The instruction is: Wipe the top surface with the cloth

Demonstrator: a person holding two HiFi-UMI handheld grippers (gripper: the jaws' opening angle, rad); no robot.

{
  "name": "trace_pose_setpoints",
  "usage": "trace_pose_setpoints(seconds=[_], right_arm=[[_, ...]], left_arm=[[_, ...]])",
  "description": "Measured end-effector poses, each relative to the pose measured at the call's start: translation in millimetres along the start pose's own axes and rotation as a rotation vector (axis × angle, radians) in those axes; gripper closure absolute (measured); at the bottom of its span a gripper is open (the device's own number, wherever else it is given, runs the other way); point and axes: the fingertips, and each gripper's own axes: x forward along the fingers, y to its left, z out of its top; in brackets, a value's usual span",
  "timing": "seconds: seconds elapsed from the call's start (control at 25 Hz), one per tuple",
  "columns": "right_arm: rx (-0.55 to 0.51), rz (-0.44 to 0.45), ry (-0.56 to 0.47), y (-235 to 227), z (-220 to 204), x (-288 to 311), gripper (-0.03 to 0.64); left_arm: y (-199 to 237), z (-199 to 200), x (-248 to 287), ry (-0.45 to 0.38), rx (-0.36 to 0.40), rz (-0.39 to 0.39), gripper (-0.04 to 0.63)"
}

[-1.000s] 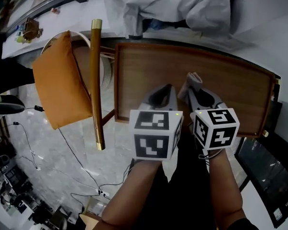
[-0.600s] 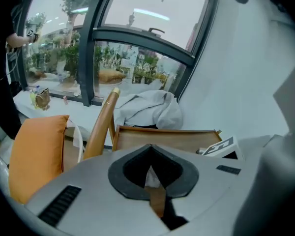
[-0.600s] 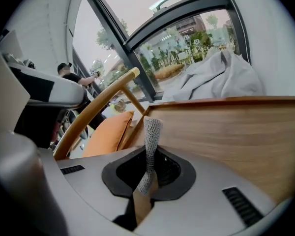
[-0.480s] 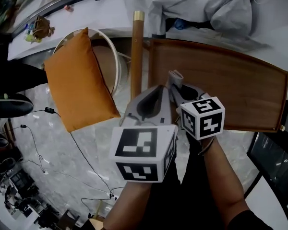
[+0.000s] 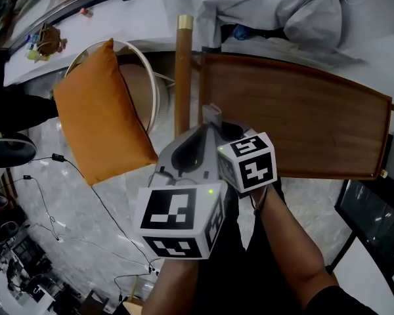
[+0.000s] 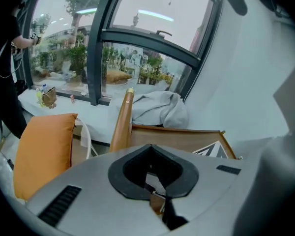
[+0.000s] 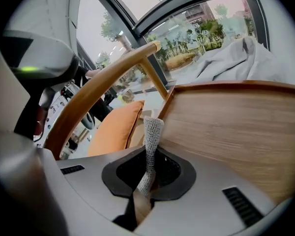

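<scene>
Your right gripper (image 5: 217, 119) is clamped on the grey cloth (image 7: 151, 140) (it stands upright between the jaws) by the wooden top's (image 5: 308, 120) left edge; your left gripper (image 5: 198, 134) is closed, empty.

Wearing dark clothing (image 5: 244, 254), lower centre; bearing grey left gripper (image 5: 205, 128) and right gripper (image 5: 222, 125) with black-and-white marker cubes (image 5: 177, 218).

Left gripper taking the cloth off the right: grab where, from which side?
Probably the free end of the cloth, sticking out past the right gripper, which is shut on its lower part. Bring the left gripper, opened first, in from the tip side: only this narrow strip is exposed.
</scene>
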Motion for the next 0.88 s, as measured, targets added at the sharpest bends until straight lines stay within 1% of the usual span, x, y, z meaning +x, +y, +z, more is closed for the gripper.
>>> trace_pose_setpoints(seconds=[0.16, 0.32, 0.48, 0.6, 0.88], right_arm=[[-0.021, -0.025, 0.025, -3, -6, 1, 0.58], [-0.038, -0.074, 0.046, -19, -14, -8, 0.58], [-0.039, -0.124, 0.05, -46, -22, -28, 0.58], [-0.018, -0.159, 0.047, -69, -30, -47, 0.58], [0.03, -0.219, 0.033, -125, -44, -92, 0.58]], left_arm=[[0, -1, 1, 0.0, 0.005, 0.002, 0.584], [-10, -2, 6, 0.002, 0.021, -0.011, 0.584], [-32, -4, 17, 0.013, 0.045, -0.037, 0.584], [-50, -14, 27, 0.038, 0.069, -0.056, 0.584], [-91, -35, 58, 0.097, 0.091, -0.075, 0.584]])
